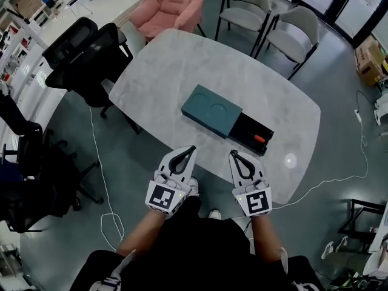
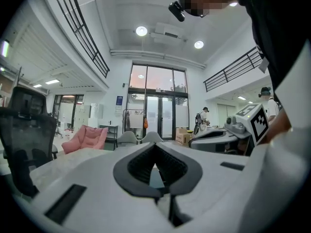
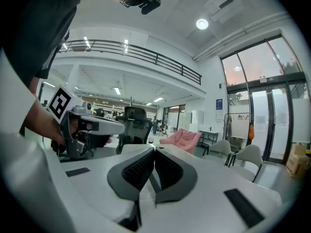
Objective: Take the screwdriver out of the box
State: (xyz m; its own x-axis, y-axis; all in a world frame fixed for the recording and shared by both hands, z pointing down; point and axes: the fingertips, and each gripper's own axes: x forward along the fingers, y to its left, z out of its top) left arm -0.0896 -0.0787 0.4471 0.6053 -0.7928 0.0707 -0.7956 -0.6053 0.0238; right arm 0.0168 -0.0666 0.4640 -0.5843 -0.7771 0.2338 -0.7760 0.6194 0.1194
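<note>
A teal box point(image 1: 211, 110) lies in the middle of the grey oval table point(image 1: 157, 71). Its black drawer point(image 1: 250, 134) is slid out toward the right. Inside the drawer lies the screwdriver point(image 1: 259, 139), of which only an orange-red bit shows. My left gripper point(image 1: 192, 148) point(image 2: 155, 147) is at the table's near edge, shut and empty, short of the box. My right gripper point(image 1: 232, 153) point(image 3: 154, 151) is beside it, also shut with nothing between its fingers, a little short of the drawer. Each gripper view shows the other gripper alongside.
Black office chairs point(image 1: 85, 47) stand left of the table, a pink chair point(image 1: 173, 5) at its far end and two grey chairs point(image 1: 267, 11) beyond it. A white cable point(image 1: 100, 180) runs over the floor at the left. A cardboard box point(image 1: 370, 59) sits far right.
</note>
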